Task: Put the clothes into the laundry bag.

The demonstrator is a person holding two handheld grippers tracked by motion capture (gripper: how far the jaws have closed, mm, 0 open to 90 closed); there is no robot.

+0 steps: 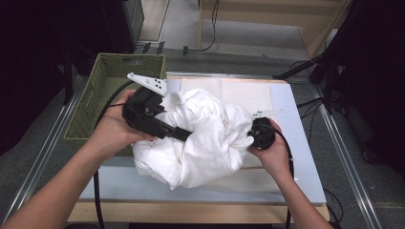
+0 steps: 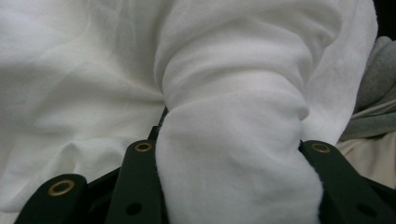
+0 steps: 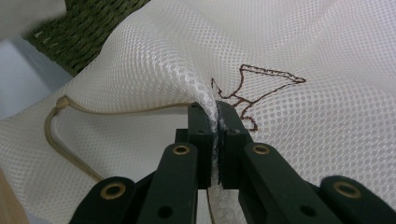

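We take the green basket [image 1: 102, 93] at the counter's [image 1: 293, 102] far left as our landmark. Just to its right, our left tongs [image 1: 184, 134] are clamped around a thick roll of white cloth [image 2: 233, 154]; in the left gripper view the fabric fills the gap between the two black jaws, which stand partly apart because the bundle is bulky. The cloth billows in a loose heap from the basket's right wall across the middle of the counter.

Further right of the basket, beyond the heap, our right tongs [image 3: 217, 140] are pressed nearly together on a thin fold of a white mesh bag [image 3: 303, 46]. A brown stitched motif [image 3: 254, 93] sits just past the pinch, and a beige drawstring [image 3: 60, 135] loops off on the side nearer the basket. From above, bag and cloth merge into one white mass, so we cannot tell how much cloth is already inside.

What the next move turns on, as we judge it: the cloth lies between the two tongs, its bulk running from the basket side toward the bag. The left hand [image 1: 112, 131] carries the load and is nearer the basket; the right only holds the mesh taut. We would push rightward, away from the basket, into the mesh.
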